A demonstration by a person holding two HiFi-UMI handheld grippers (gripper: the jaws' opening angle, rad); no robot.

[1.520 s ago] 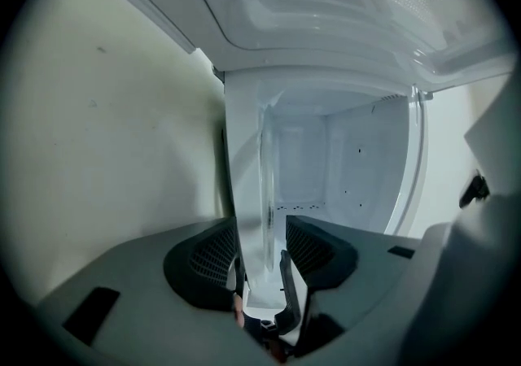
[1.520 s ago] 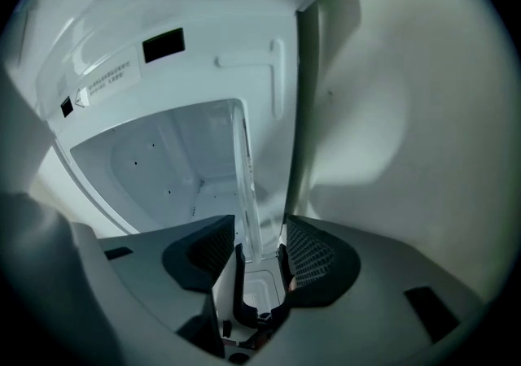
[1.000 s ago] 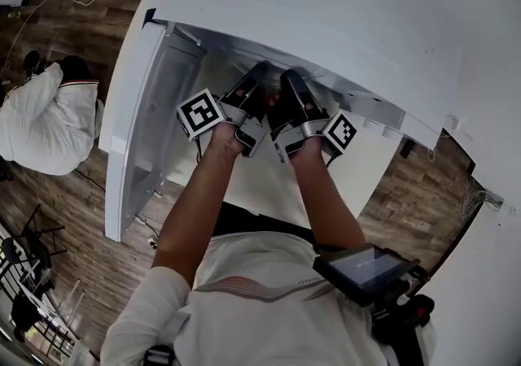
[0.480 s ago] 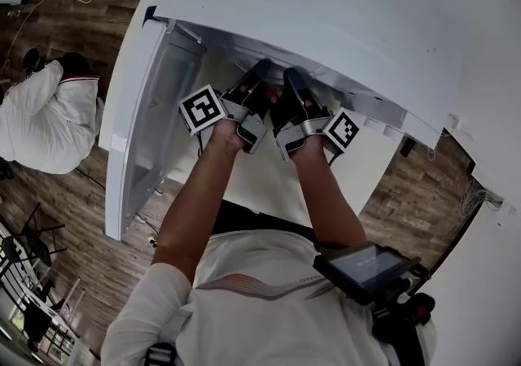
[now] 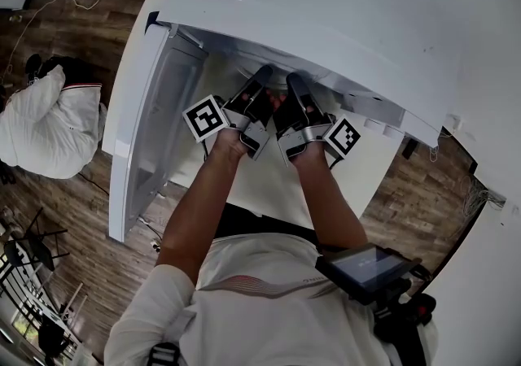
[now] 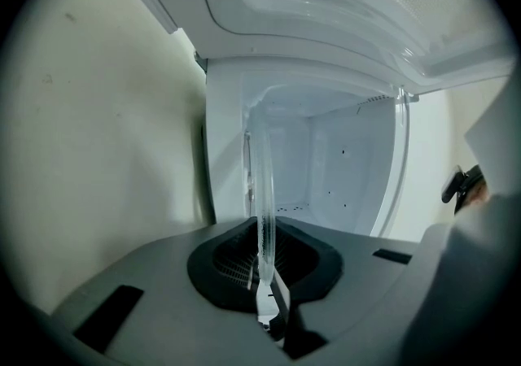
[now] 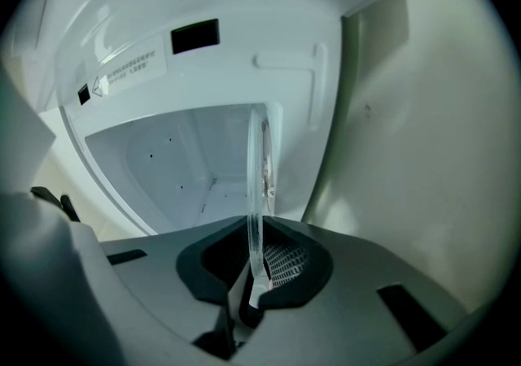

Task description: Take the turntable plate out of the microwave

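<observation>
The white microwave [image 5: 326,15] stands with its door [image 5: 151,128] swung open to the left. Both grippers reach side by side into its mouth. The clear glass turntable plate [image 6: 262,185] shows edge-on in the left gripper view, and my left gripper [image 6: 264,275] has just been closing and is now shut on its rim. In the right gripper view the plate [image 7: 256,177] also shows edge-on; my right gripper [image 7: 254,275] has likewise just closed onto the rim. From the head view, the left gripper [image 5: 260,76] and right gripper [image 5: 291,80] have their tips hidden under the microwave's top.
The white cavity walls [image 6: 342,169] lie close around the plate. The open door stands just left of my left arm. A person in white [image 5: 49,120] is on the wooden floor [image 5: 81,210] at the far left. A small screen device [image 5: 366,271] hangs at my chest.
Both grippers stay at the microwave's mouth, side by side. The whole view has shifted slightly; nothing else has visibly moved.
</observation>
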